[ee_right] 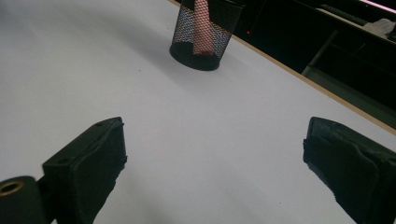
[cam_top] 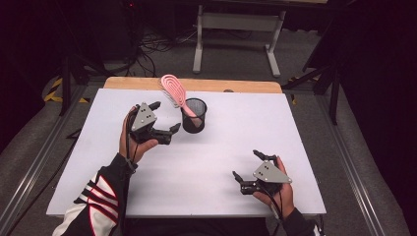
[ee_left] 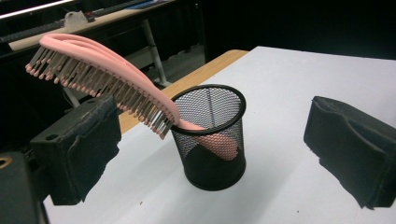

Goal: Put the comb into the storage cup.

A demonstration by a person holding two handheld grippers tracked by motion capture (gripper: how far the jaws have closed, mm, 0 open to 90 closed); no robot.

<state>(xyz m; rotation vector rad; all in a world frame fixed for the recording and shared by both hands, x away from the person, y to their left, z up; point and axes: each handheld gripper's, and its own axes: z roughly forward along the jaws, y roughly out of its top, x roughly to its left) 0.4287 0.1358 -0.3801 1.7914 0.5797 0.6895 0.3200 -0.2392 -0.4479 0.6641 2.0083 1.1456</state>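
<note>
**High view: one brush, one cup, two empty hand-held grippers**

High view takes in the whole white rectangular worktop (cam_top: 206,162) with its wooden far edge. One black wire-mesh pen cup (cam_top: 194,115) standing upright near the far middle. One pink plastic hairbrush (cam_top: 174,91) resting handle-down inside the cup, head leaning out over the rim toward the far left. Two hand-held grippers counted, one per hand: left hand-held gripper (cam_top: 162,120) raised just left of the cup, jaws spread apart and empty; right hand-held gripper (cam_top: 248,167) near the front right, well apart from the cup, jaws likewise spread and holding nothing. One striped black, white and red sleeve (cam_top: 101,201) entering at the bottom left.

Left gripper view brings out what the overhead picture blurs: the brush's rows of pink-tipped bristles facing down, the handle seen through the mesh, slanting to the cup's floor. Both black padded jaws wide, one at each side of the frame, clear of the cup.

Right gripper view looks across bare white surface to the cup, far off. Cup's rim and the brush head cut off by the top edge; just the pink handle visible through the mesh. Jaws wide at the lower corners.

Dim background: a white-legged frame (cam_top: 236,29) and tangled cables (cam_top: 152,46) on the floor, details hard to make out.
</note>
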